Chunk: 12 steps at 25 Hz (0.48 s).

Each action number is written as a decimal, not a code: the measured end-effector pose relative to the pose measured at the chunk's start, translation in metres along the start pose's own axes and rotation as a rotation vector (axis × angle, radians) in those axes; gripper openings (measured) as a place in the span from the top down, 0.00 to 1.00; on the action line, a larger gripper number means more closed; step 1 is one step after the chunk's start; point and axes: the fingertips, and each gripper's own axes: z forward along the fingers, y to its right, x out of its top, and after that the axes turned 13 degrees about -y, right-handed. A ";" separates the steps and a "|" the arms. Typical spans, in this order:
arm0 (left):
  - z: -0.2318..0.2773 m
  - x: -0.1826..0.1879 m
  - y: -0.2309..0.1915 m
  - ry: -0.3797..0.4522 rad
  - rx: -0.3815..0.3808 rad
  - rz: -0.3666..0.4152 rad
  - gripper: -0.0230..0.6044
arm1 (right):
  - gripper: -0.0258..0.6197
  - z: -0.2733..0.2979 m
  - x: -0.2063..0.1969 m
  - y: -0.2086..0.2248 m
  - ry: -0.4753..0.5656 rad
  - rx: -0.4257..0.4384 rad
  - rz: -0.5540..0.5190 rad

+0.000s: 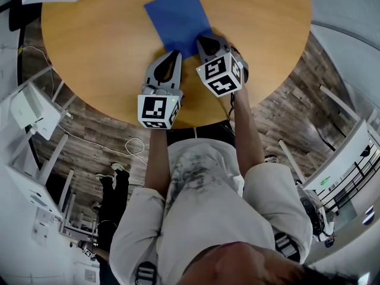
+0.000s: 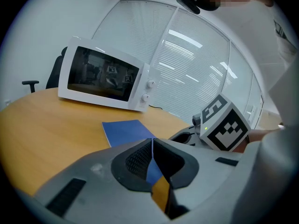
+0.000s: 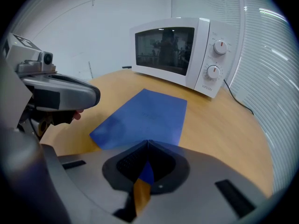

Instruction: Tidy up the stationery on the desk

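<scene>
A flat blue folder [image 1: 178, 16] lies on the round wooden table [image 1: 89, 52], towards its far side. My right gripper [image 1: 205, 39] is shut, and its tips sit over the folder's near right corner. In the right gripper view the folder [image 3: 145, 118] spreads out beyond the closed tips [image 3: 148, 142], and its edge and bare wood show below them. Whether the tips touch the folder is unclear. My left gripper [image 1: 176, 53] is shut with nothing in it, just left of the right one at the folder's near edge. The left gripper view shows the folder [image 2: 124, 132] ahead of its closed tips [image 2: 153, 140].
A white microwave [image 3: 177, 50] stands at the far edge of the table behind the folder, with its cable [image 3: 238, 99] trailing to the right. It also shows in the left gripper view [image 2: 103, 76]. The table's near edge is just behind both grippers.
</scene>
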 end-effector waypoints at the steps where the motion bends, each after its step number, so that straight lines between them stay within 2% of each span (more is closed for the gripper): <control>1: -0.001 -0.001 0.002 0.001 0.001 0.001 0.94 | 0.86 -0.001 -0.002 -0.003 0.001 0.002 0.001; 12: -0.013 -0.013 0.012 0.009 0.016 0.001 0.94 | 0.86 -0.008 -0.020 -0.030 0.017 0.030 -0.041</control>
